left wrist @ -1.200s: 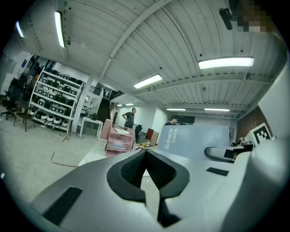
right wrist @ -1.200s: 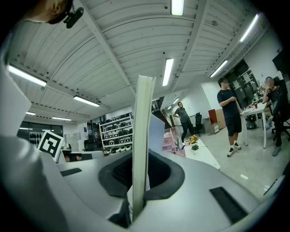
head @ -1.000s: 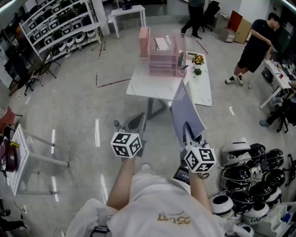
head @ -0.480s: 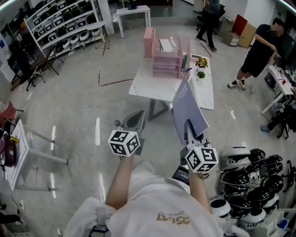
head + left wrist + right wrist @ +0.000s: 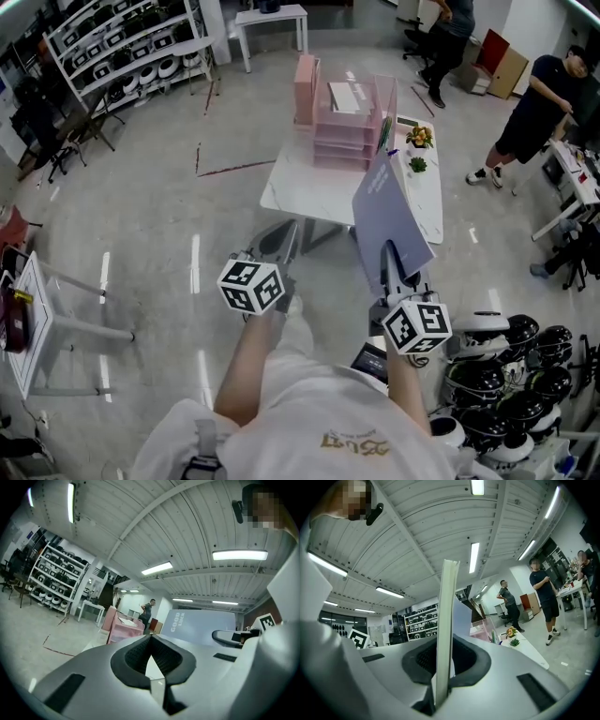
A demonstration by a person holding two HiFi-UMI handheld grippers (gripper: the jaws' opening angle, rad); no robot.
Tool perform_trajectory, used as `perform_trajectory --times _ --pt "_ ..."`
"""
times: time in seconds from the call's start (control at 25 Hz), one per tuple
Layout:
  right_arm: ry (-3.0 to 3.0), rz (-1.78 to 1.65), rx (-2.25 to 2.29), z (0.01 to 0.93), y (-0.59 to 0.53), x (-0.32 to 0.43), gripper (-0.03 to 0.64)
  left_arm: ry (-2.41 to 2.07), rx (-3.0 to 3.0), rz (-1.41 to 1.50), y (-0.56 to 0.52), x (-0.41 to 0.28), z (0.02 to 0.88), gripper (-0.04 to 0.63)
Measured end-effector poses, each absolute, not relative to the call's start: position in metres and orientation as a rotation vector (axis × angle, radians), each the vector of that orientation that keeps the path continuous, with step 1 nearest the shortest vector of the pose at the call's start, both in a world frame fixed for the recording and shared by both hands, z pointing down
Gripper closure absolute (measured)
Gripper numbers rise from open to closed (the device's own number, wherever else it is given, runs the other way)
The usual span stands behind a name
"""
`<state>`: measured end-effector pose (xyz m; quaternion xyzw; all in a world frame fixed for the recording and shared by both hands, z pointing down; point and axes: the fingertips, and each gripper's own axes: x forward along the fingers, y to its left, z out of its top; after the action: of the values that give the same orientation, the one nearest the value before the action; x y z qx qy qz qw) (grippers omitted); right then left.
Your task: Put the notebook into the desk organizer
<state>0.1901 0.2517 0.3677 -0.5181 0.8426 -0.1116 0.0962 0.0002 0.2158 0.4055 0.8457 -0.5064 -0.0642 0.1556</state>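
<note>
right gripper (image 5: 444, 667): fingers (image 5: 471, 660) narrow, clamped on the lower edge of the notebook (image 5: 389, 220)
notebook: grey-blue cover, rising from the right fingers; seen edge-on and upright in the right gripper view, and in the head view its far end overlaps the near edge of the counter (image 5: 291, 187)
cover print: GOOD LUCK, readable in the left gripper view
left gripper (image 5: 150, 637): fingers (image 5: 133, 658) closed tip to tip with nothing between them, level with the right fingers on their left, apart from the notebook
desk organizer (image 5: 342, 112): pink trays with clear walls, standing on the white counter well ahead of both pairs of fingers, beyond the notebook's top edge
potted plant (image 5: 419, 138): on the counter, ahead of the right fingers, just right of the desk organizer
helmets (image 5: 511, 342): on the floor, right of the right fingers
</note>
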Motion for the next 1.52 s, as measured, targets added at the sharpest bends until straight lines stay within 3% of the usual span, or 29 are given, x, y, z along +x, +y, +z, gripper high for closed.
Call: perform_trajectory --times 0.68,1.52 --pt "2.426 -0.301 -1.573 0.343 0.006 0.121 0.577 -1.295 2.501 -0.147 -0.062 -0.046 0.398 0.578" --pt "2.395 -0.281 -1.641 0.353 -0.104 0.066 0.577 -1.106 2.514 -0.174 -0.168 -0.075 0.415 0.577"
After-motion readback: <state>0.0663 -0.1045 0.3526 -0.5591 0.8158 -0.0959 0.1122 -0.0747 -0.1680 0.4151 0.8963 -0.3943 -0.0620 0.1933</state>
